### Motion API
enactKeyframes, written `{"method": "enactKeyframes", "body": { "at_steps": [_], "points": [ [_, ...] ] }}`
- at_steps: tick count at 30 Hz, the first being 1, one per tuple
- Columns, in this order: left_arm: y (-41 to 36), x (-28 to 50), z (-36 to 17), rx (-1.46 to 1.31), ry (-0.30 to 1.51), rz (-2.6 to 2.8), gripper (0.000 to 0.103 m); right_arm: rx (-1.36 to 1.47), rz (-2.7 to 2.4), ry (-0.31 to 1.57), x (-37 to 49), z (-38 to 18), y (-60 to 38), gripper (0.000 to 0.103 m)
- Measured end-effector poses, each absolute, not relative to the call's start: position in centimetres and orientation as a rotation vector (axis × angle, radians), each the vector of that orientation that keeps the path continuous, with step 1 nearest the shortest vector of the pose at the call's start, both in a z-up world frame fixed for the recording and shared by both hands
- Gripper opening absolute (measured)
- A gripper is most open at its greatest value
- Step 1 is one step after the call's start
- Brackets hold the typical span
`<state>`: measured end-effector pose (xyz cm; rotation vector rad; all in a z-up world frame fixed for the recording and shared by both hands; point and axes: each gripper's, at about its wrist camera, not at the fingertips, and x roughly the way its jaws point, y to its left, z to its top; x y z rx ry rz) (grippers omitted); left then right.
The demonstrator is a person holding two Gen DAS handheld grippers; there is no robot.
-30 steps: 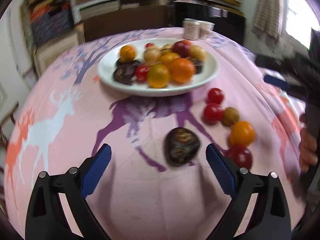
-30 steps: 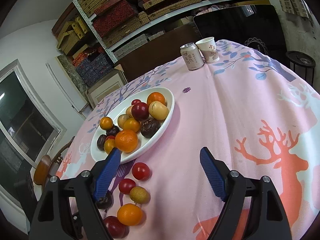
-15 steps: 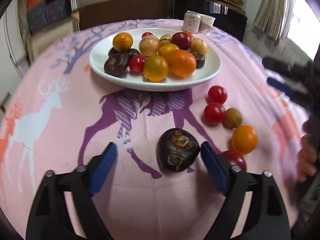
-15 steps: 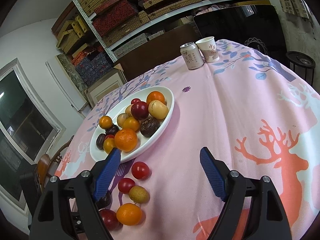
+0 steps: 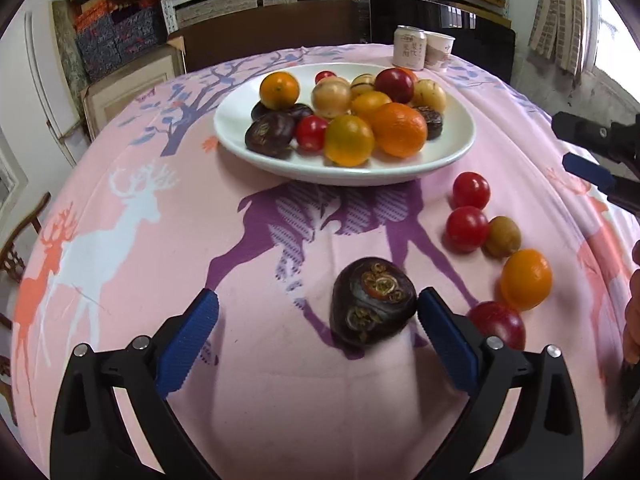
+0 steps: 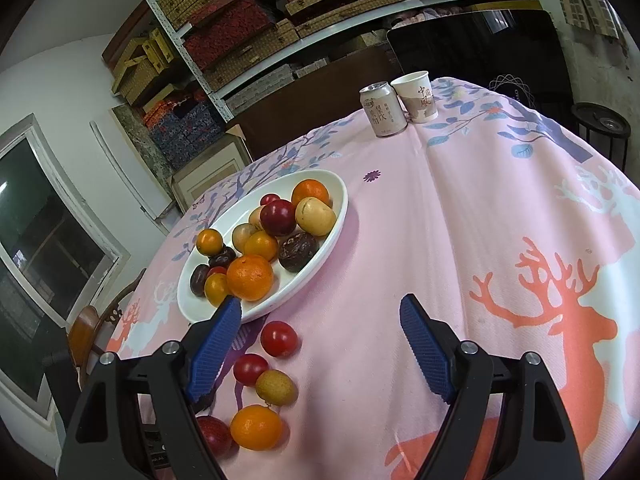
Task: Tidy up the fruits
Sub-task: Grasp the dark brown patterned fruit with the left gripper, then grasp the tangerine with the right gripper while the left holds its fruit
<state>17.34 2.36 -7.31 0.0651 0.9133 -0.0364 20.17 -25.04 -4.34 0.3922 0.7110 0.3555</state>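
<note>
**A:** On the bench (image 5: pixel 280 400), under its pink deer-print cloth, how far along is the sorting?

**B:** More than halfway, I'd judge. The white plate (image 5: pixel 452 148) already holds a heap of fruit: oranges, small red ones, pale yellow-brown ones, dark purple ones. Six pieces still lie loose on the cloth near its rim.

**A:** Which is next?

**B:** Likely the dark purple fruit (image 5: pixel 372 312). It lies between the fingers of the left tongs (image 5: pixel 318 320), which have just been opening and stand spread wide; the right finger is just beside it, the left one well apart. Nothing is pinched yet.

**A:** And the right tongs (image 6: pixel 320 344)?

**B:** Spread too, empty, hanging over bare cloth beside the plate.

**A:** How do the things look?

**B:** The purple fruit is lumpy and matte, with crusty tan scars. The loose red fruits (image 5: pixel 468 224) are smooth and glossy, the loose orange (image 5: pixel 526 278) round and shiny, the brownish one (image 5: pixel 502 236) dull. The plate is a glazed, shallow oval; the cloth is soft and slightly creased.
</note>
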Motion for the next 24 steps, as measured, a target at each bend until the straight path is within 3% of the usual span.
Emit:
{"method": "enactKeyframes", "body": {
  "at_steps": [11, 12, 13, 14, 18, 24],
  "points": [
    [1.3, 17.8, -7.7, 0.153, 0.931, 0.009, 0.098, 0.385, 0.358, 0.715, 20.1, -4.2, -25.0, 0.086],
    [1.3, 17.7, -7.6, 0.145, 0.922, -0.01, 0.088, 0.385, 0.359, 0.715, 20.1, -4.2, -25.0, 0.086],
    [1.1, 17.6, -7.5, 0.128, 0.924, -0.055, 0.062, 0.383, 0.362, 0.716, 20.1, -4.2, -25.0, 0.086],
    [1.0, 17.5, -7.5, 0.111, 0.933, -0.094, 0.054, 0.379, 0.364, 0.716, 20.1, -4.2, -24.9, 0.086],
    [0.8, 17.2, -7.3, 0.107, 0.926, -0.125, 0.044, 0.367, 0.37, 0.715, 19.9, -4.1, -24.7, 0.086],
    [2.2, 17.4, -7.1, 0.043, 0.922, -0.092, 0.043, 0.296, 0.449, 0.768, 18.5, -4.5, -23.4, 0.086]
  ]
}}
